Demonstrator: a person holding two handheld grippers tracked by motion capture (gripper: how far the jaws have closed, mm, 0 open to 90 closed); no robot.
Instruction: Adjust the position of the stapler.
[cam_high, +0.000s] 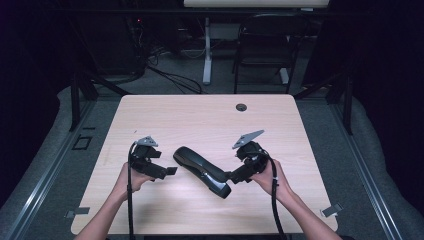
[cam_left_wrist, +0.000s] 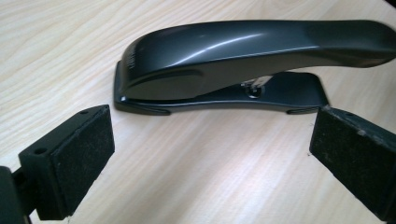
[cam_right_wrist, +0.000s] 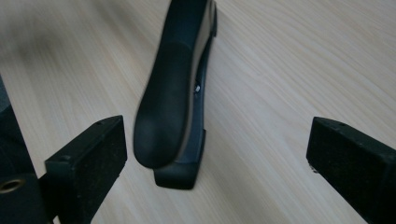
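The black stapler (cam_high: 202, 171) lies free near the middle of the table (cam_high: 210, 115). The left gripper (cam_high: 170, 171) and right gripper (cam_high: 231, 176) are both released, empty. A one-sided grasp could push it aside.

Both forearms bare, no sleeves. The left gripper (cam_high: 150, 162) and right gripper (cam_high: 247, 161) are black, boxy, each topped by a grey three-cornered plate, each trailing a black cable. Jaws carry dark, felt-like pads, screw holes in the blocks.
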